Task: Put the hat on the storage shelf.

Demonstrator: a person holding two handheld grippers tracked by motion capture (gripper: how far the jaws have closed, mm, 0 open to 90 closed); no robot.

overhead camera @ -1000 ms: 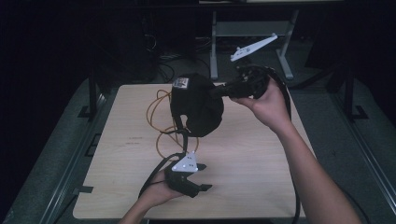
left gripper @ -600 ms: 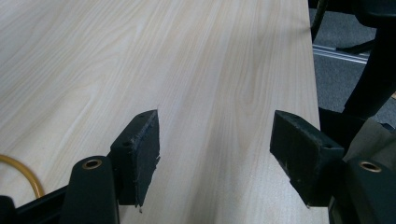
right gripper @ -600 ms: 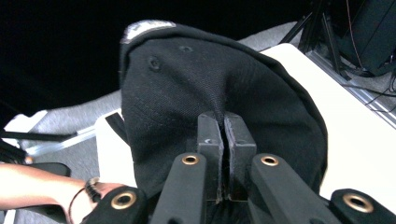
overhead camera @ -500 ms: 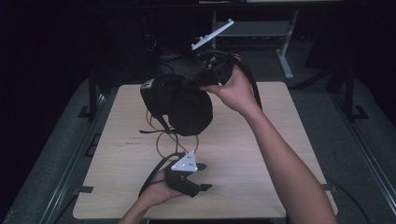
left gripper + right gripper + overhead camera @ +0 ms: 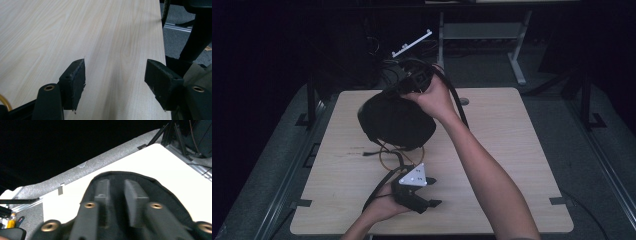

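Observation:
A black rounded fabric thing (image 5: 394,122), like a cap or pouch, sits low over the back left middle of the wooden table (image 5: 512,150). My right gripper (image 5: 394,92) is at its upper rim, held from behind by a hand. In the right gripper view its jaws (image 5: 117,185) have just been opening. A narrow gap shows between the pads, and the black fabric (image 5: 165,195) spreads beneath them. My left gripper (image 5: 432,192) rests near the front edge, open, with only bare wood between its jaws (image 5: 115,65).
A thin orange cable loop (image 5: 384,157) lies on the table under the black thing. Behind the table stand a white bracket (image 5: 412,44) and a metal stand leg (image 5: 517,65). Grey matting (image 5: 75,173) borders the table's sides.
The right hand has carried the black fabric thing from the back right toward the left and somewhat lower. The left gripper has stayed where it was.

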